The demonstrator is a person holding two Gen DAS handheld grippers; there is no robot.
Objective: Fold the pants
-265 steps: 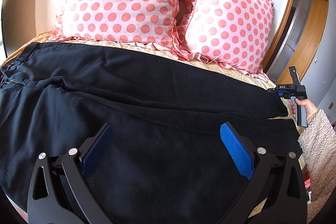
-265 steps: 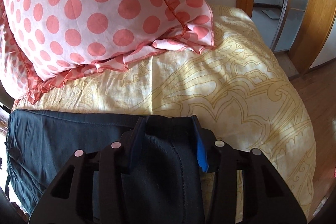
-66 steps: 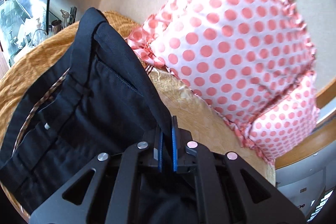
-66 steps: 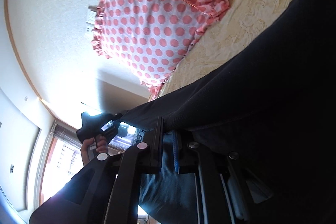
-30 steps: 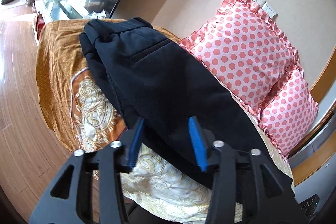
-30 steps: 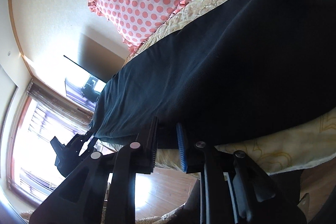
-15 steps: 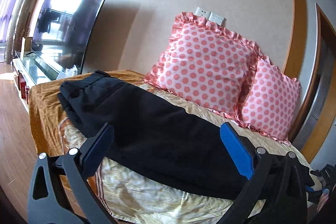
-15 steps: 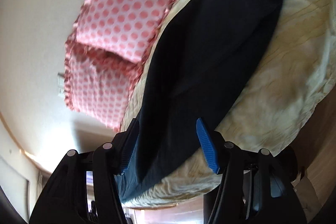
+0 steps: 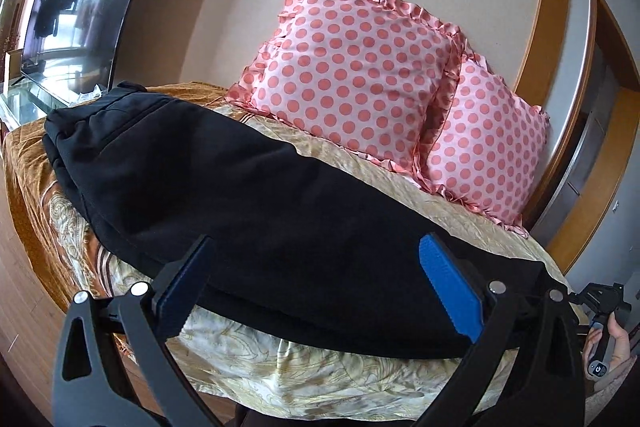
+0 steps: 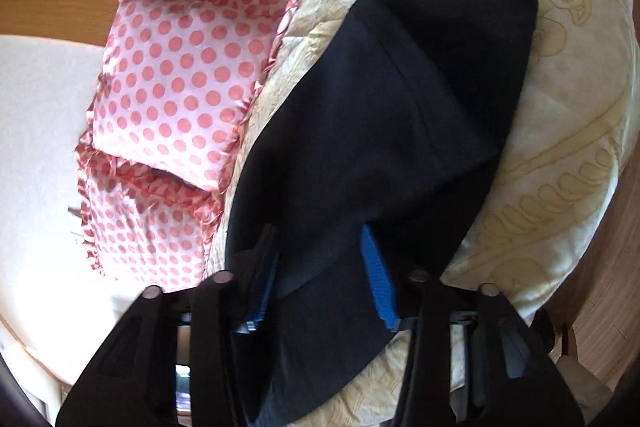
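Observation:
The black pants (image 9: 240, 195) lie lengthwise across the bed, one leg folded over the other, waistband at the far left. My left gripper (image 9: 316, 243) stands wide open just above their near edge, touching nothing. In the right wrist view, the pants (image 10: 392, 115) run away from me with the hems at the top right. My right gripper (image 10: 318, 233) hovers over the leg, its jaws closing. Black cloth lies between the blue pads (image 10: 376, 283), which do not visibly press on it. A hand (image 9: 616, 343) holding that right gripper shows at the left wrist view's right edge.
Two pink polka-dot pillows (image 9: 352, 67) (image 9: 488, 155) lean on the wall behind the pants. The yellow patterned bedspread (image 9: 280, 359) hangs over the near edge. A dark television (image 9: 80, 7) stands at the left. Wood floor (image 9: 16, 287) and a door frame (image 9: 580, 147) border the bed.
My left jaws have spread from half open to wide, and that hand has drawn back and levelled. My right gripper has rolled and swung to the hem end. Its jaws widened, then narrowed.

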